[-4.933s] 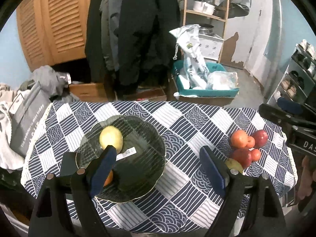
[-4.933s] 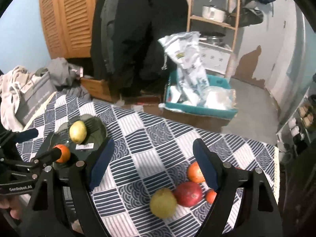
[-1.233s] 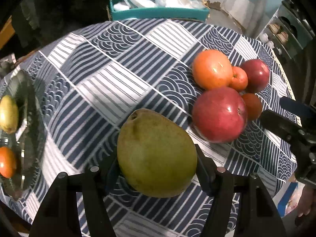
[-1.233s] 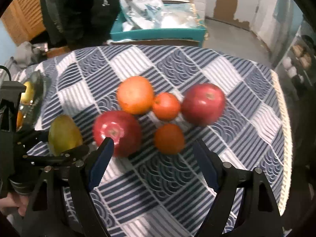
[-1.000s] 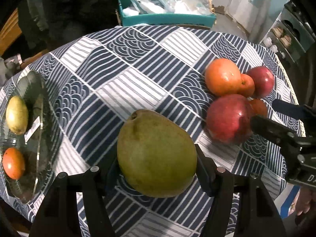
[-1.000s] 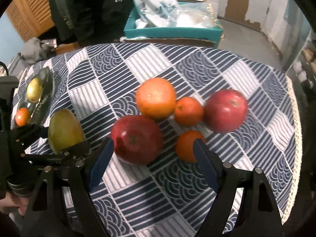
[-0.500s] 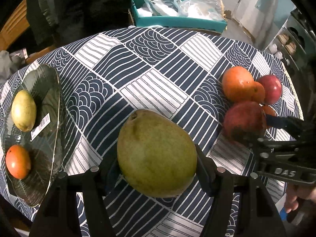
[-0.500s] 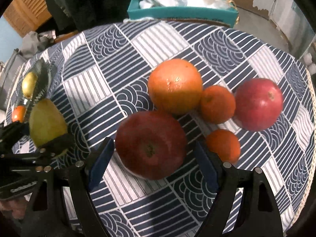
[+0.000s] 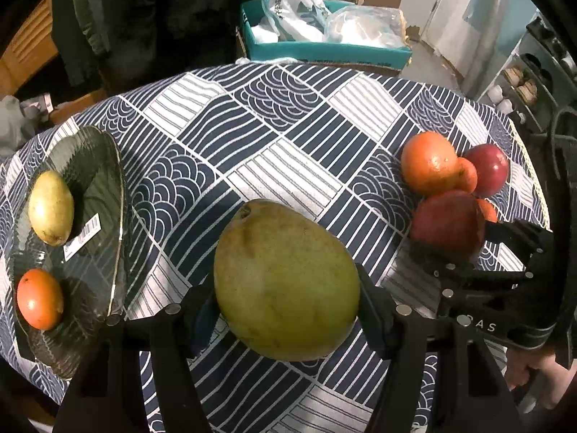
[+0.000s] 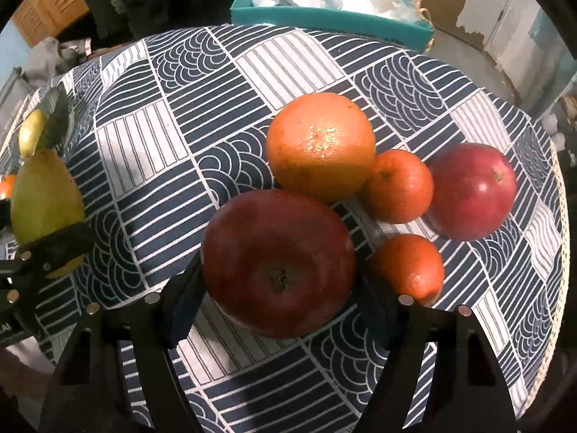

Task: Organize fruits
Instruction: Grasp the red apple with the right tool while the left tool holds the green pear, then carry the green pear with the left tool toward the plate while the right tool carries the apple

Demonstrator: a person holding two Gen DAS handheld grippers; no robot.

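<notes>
Gripping a green pear (image 9: 285,281) between its two black fingers, the left gripper (image 9: 288,310) hangs over the blue-and-white patterned tablecloth (image 9: 288,137), the fruit clamped on both sides and lifted clear of the cloth; off to its left sits a dark glass plate (image 9: 104,166) with a small yellow-green fruit (image 9: 50,213) and a small orange fruit (image 9: 39,303) on it, a barcode sticker (image 9: 82,236) between them; nothing lies between the pear and that plate but bare cloth.

On the other side the right gripper (image 10: 277,310) straddles a big red apple (image 10: 277,263), its jaws having just been closing, the apple between them; from its own camera the pads look to be at the apple's flanks, though whether they press I cannot tell; crowded around the apple are a large orange (image 10: 321,144) touching its far side, a mandarin (image 10: 398,186) beside that, a second mandarin (image 10: 407,265) just by the right finger, and a smaller red apple (image 10: 472,191) further out near the fringed table edge; that second mandarin sits tight against the finger's path.

Beyond the table stands a teal box (image 9: 324,50) stuffed with plastic bags, dark coats (image 9: 151,18) hanging to its left, and a slatted wooden door (image 10: 47,14) in the corner.
</notes>
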